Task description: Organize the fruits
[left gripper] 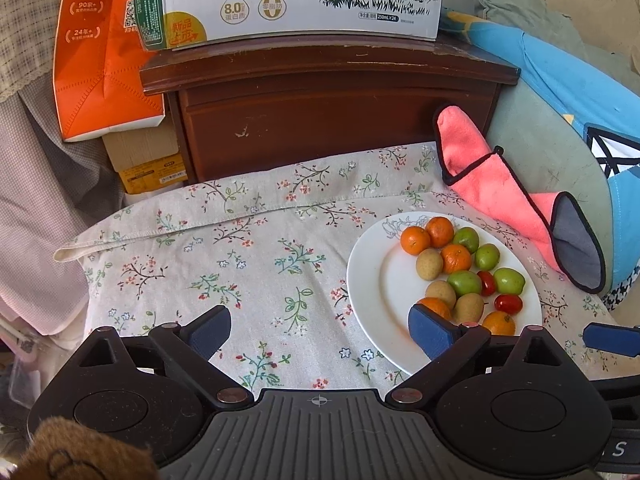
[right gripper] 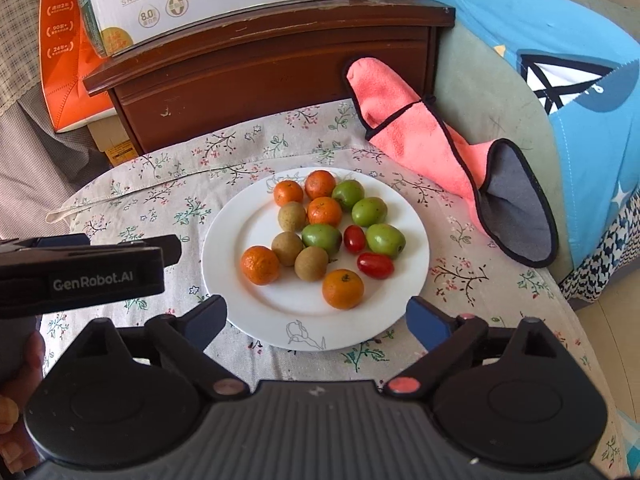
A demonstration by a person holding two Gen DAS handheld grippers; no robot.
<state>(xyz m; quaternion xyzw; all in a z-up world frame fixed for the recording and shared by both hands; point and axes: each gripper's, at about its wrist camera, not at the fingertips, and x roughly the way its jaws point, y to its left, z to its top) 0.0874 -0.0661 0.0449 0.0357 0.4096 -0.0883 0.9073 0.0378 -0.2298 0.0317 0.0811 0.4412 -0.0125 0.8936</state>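
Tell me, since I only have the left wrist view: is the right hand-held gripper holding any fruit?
Observer: No. The right hand-held gripper is open and holds nothing.
Reviewer: The left hand-held gripper half covers one mandarin here. Is it on the plate?
Observer: Yes. That mandarin lies whole on the plate, beside a longan.
Reviewer: And the hidden near rim?
Observer: It carries a thin line drawing, with no fruit on it.

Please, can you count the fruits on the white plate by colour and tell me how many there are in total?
On the white plate:
Orange fruits: 5
Green fruits: 4
Brown fruits: 3
Red small tomatoes: 2
Total: 14
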